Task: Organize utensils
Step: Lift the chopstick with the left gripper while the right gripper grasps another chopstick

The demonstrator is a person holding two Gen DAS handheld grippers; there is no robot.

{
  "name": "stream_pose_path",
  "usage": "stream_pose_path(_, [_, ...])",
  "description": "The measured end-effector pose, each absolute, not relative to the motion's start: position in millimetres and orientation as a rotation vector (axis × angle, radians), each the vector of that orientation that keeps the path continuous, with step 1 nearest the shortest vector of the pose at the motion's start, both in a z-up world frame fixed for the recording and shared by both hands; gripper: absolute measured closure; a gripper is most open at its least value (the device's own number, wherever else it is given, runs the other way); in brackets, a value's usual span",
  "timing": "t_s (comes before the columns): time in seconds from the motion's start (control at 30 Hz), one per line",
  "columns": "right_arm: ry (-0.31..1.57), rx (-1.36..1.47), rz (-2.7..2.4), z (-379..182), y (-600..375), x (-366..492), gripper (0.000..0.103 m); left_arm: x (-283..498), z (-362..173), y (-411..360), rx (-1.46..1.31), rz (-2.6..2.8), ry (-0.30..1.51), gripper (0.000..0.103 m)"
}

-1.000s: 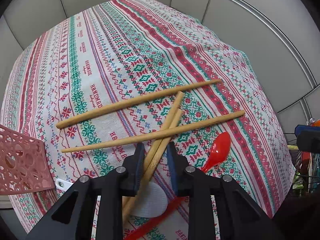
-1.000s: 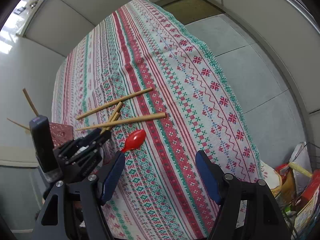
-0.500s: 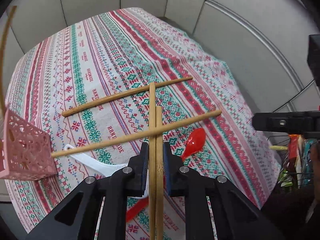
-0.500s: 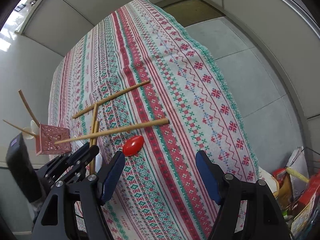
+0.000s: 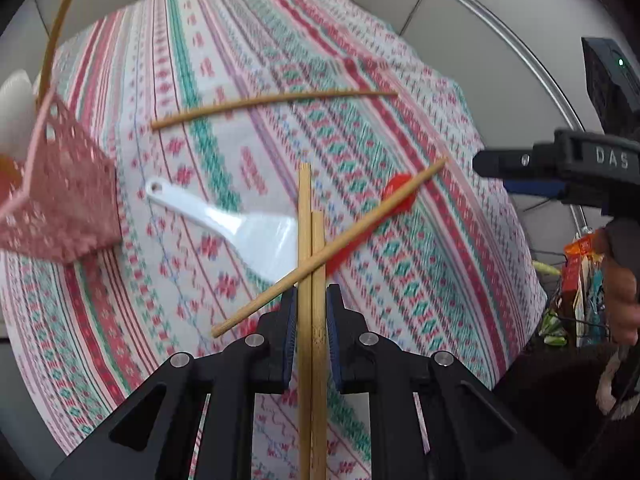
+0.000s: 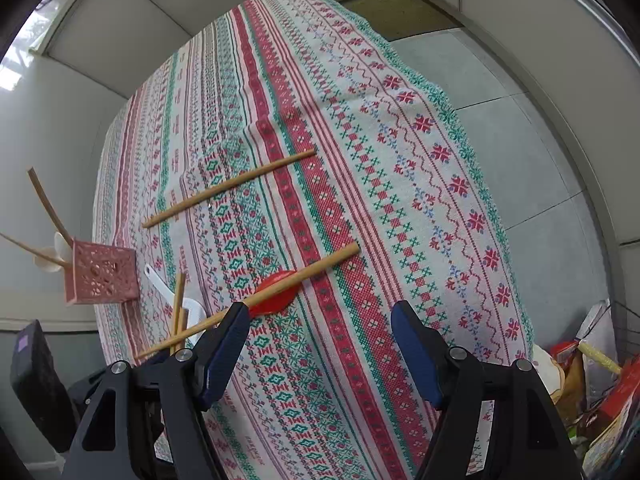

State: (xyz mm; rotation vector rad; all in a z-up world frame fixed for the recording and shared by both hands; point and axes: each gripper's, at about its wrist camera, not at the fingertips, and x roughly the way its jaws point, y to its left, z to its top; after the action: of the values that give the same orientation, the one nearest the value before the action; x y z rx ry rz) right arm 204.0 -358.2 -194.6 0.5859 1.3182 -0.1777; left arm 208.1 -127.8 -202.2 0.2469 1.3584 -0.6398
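My left gripper (image 5: 311, 296) is shut on two wooden chopsticks (image 5: 306, 220), held side by side and raised off the patterned tablecloth (image 5: 400, 280). A loose chopstick (image 5: 332, 248) leans across them and over the red spoon (image 5: 396, 188). Under them lies a white rice paddle (image 5: 248, 232). Another chopstick (image 5: 272, 100) rests farther back. The pink perforated holder (image 5: 60, 200) at the left holds several utensils. My right gripper (image 6: 316, 344) is open above the cloth, just right of the red spoon (image 6: 276, 294), with nothing between its fingers.
The table's right edge drops to a grey tiled floor (image 6: 520, 140). Bags and packets (image 6: 592, 360) are heaped on the floor at the lower right. A person's hand (image 5: 620, 292) grips the right tool. Grey wall panels (image 6: 140, 40) stand behind the table.
My left gripper shut on the two crossed chopsticks and lifted them leftward toward the pink holder. The white paddle came into full view. One loose chopstick swung across the red spoon.
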Motion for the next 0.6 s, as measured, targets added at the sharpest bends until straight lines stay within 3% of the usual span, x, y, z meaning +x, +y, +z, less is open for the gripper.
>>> stream_pose_path(0.2, [1.353, 0.559, -0.124, -201, -340, 206, 0.029, 200, -210, -101, 0.237, -0.666, 1.422, 0.086])
stream_pose_path(0.6, [1.395, 0.551, -0.104, -214, -331, 197, 0.029, 234, -202, -105, 0.137, -0.588, 1.352, 0.086])
